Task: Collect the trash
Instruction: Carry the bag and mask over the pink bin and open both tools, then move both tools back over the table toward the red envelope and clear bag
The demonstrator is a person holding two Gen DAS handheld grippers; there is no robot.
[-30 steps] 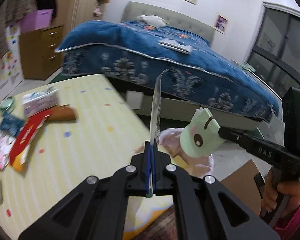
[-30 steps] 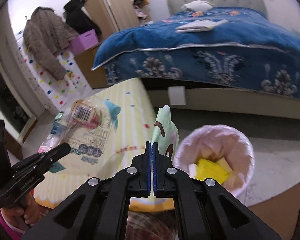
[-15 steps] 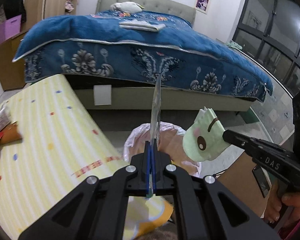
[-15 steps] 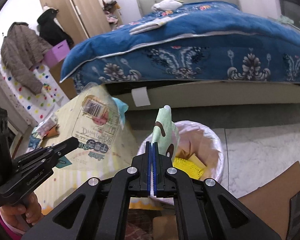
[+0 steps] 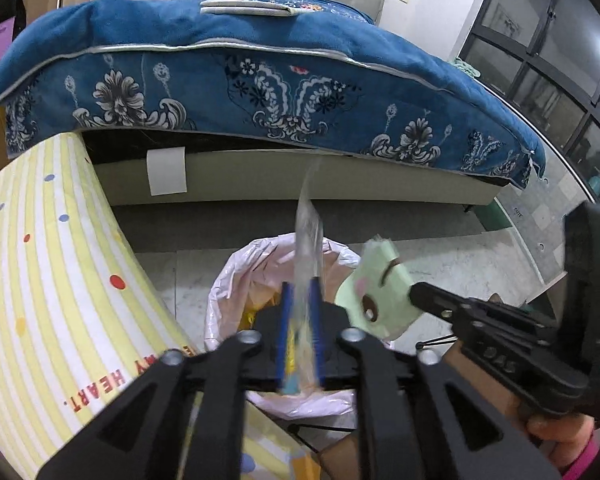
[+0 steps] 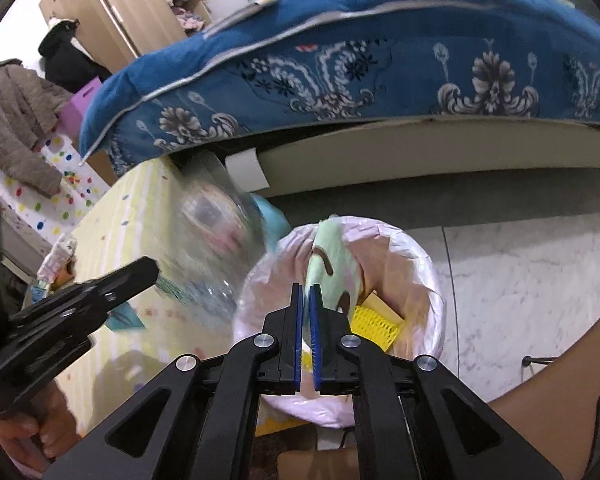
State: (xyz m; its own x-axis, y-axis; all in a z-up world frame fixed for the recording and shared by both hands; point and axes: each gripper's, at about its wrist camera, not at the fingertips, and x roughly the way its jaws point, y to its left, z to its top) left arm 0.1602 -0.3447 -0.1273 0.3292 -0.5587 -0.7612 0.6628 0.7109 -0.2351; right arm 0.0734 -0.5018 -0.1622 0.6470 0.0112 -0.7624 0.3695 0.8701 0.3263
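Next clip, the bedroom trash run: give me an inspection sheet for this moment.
Surface: yellow striped mat beside pale tiled floor.
Job's things: clear plastic wrapper and green cartoon-face packet above the pink-lined trash bin; yellow mesh item inside.
Clutter: small packets at the mat's far edge.
Grippers: left gripper and right gripper, jaws just opening, each with its item between them.
Cables: nothing seen.
Surroundings: bed with blue quilt, wardrobe, brown jacket.
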